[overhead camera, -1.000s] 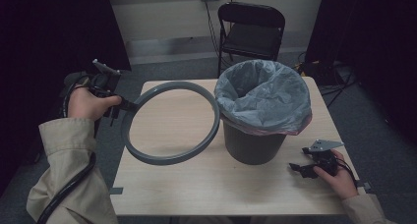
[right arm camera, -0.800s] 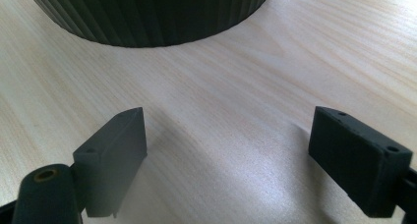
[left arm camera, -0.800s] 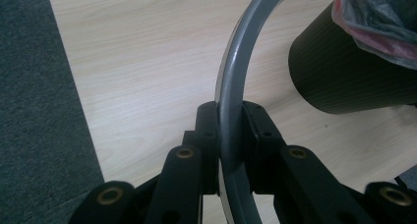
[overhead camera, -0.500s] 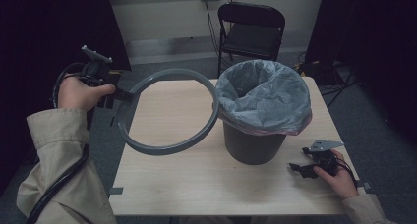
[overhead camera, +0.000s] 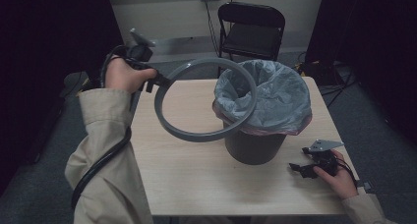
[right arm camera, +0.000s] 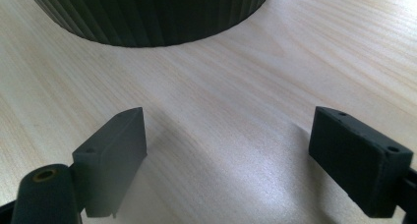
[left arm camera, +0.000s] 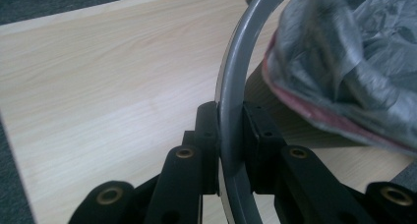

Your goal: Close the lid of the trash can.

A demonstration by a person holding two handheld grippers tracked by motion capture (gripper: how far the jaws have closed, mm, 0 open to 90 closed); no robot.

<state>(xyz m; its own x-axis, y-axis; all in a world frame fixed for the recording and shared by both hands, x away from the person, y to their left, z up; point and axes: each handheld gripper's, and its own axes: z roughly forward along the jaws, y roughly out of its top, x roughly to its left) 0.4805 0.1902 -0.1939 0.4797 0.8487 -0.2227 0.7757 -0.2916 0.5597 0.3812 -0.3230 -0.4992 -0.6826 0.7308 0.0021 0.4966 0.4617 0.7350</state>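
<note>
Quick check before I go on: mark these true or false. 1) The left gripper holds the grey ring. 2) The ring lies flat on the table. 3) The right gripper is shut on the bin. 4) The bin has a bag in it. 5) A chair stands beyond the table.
1) The left gripper holds the grey ring: true, its jaws clamp the band.
2) The ring lies flat on the table: false, it is lifted and tilted, its far side over the bin.
3) The right gripper is shut on the bin: false, it is open, jaws apart on the table beside the bin.
4) The bin has a bag in it: true.
5) A chair stands beyond the table: true.
</note>
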